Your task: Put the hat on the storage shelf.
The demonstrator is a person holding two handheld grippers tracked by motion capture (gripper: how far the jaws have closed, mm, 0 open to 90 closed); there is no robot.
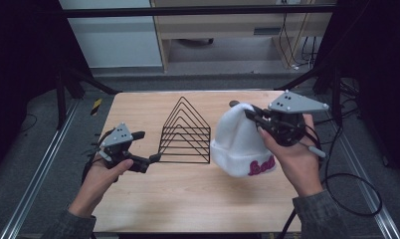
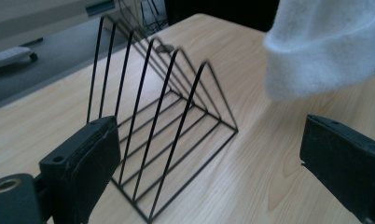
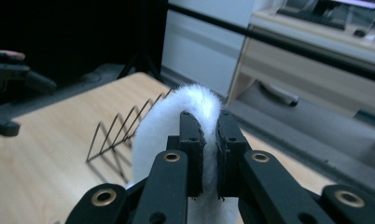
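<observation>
**Right tongs pinching hat, left spread**

Your right tongs (image 1: 253,116) are pressed together on the crown of the white fuzzy knit hat with pink lettering (image 1: 240,142), holding it up off the light wooden table (image 1: 188,199). Your left tongs (image 1: 147,148) are spread wide, gripping nothing. The black wire triangular rack (image 1: 186,133) stands just ahead of the left jaws, between both tongs.

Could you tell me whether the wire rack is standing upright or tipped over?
Upright. The wire rack rests flat on the table, its triangular peaks pointing up.
</observation>
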